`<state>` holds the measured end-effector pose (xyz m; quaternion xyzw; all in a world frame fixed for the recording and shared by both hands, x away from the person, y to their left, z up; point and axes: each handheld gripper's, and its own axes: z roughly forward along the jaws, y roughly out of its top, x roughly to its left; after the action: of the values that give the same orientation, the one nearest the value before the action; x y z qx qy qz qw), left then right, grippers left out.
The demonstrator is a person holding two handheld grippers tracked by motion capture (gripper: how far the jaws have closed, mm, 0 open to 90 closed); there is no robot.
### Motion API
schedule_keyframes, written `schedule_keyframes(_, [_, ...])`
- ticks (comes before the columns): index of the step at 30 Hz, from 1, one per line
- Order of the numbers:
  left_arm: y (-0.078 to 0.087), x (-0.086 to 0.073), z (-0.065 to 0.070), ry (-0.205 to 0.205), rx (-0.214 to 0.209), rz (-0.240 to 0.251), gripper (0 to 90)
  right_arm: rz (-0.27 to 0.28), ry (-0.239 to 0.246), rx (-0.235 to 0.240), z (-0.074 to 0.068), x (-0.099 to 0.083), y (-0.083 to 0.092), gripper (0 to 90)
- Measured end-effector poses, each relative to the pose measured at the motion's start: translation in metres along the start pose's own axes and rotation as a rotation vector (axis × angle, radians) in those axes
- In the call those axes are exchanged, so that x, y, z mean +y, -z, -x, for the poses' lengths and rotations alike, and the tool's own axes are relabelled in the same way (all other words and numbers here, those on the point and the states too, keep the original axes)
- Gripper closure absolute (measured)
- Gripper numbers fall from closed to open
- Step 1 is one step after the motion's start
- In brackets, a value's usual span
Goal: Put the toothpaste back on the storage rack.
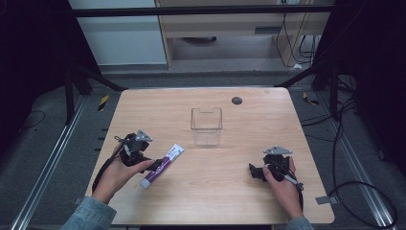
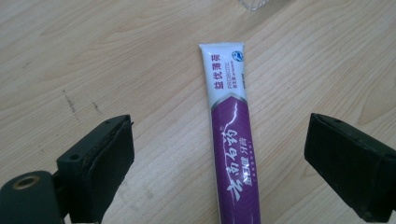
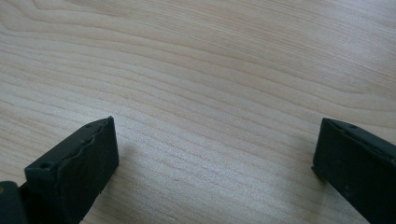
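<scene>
Left hand-held gripper (image 2: 219, 154) spread wide — toothpaste tube (image 2: 232, 135) lies between its jaws (untouched); right hand-held gripper (image 3: 215, 158) spread too.

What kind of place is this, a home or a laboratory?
Most likely a laboratory recording station. A bare wooden table stands inside a dark metal frame, loose cables lie across the grey floor, and a person holds a black tool in each hand.
</scene>
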<state>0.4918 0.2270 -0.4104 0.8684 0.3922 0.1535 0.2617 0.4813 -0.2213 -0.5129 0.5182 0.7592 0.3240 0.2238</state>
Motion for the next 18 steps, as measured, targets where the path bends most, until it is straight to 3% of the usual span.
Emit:
schedule_keyframes(12, [-0.021,0.004,0.014,-0.065,-0.051,-0.056,7.8,0.0,0.0,0.0,0.0,0.0,0.0,0.3])
schedule_keyframes(18, [-0.025,0.006,0.02,-0.077,-0.043,-0.074,6.7,0.0,0.0,0.0,0.0,0.0,0.0,0.3])
